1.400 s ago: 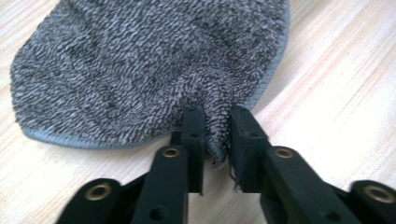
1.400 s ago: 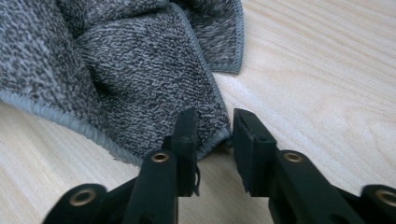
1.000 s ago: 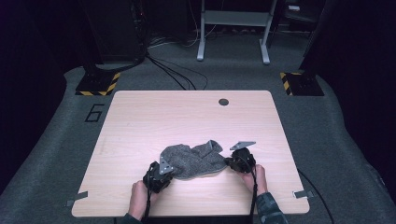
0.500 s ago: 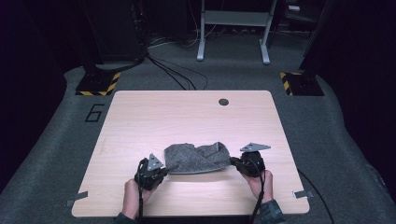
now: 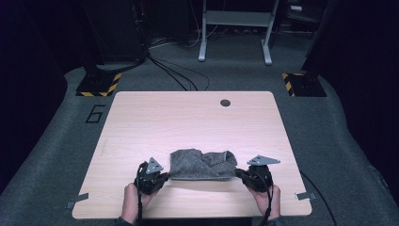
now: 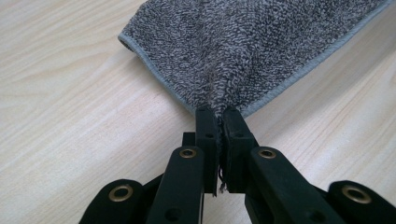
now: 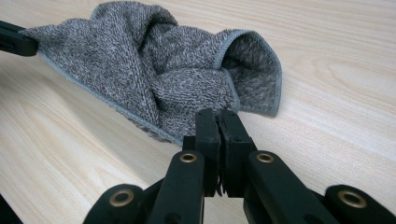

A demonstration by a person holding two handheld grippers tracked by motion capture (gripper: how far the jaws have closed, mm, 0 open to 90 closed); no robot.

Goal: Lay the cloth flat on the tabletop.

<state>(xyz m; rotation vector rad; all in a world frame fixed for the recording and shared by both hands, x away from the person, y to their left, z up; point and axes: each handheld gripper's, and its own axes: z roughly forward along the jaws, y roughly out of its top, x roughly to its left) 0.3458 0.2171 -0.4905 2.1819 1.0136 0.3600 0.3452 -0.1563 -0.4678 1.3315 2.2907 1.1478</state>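
A grey terry towel [image 5: 202,164] lies stretched between my two grippers near the front edge of the light wooden table [image 5: 188,117]. My left gripper [image 5: 164,177] is shut on the towel's left corner; in the left gripper view the towel [image 6: 252,46] bunches into the closed jaws [image 6: 217,114]. My right gripper [image 5: 239,174] is shut on the right corner; in the right gripper view the towel [image 7: 154,70] rises in folds from the jaws [image 7: 217,116], and the other gripper's black tip [image 7: 14,39] holds its far end. The towel's back edge is folded over.
A dark round grommet hole [image 5: 225,102] sits near the table's far edge. Beyond the table are grey carpet, black cables [image 5: 174,75], a white metal frame [image 5: 235,28] and yellow-black striped bases [image 5: 99,84]. Tape tabs mark the front corners [image 5: 305,195].
Both hands have drawn back toward the front edge and the right one has moved outward. The towel, bunched a second ago, is now pulled into a wider, flatter strip.
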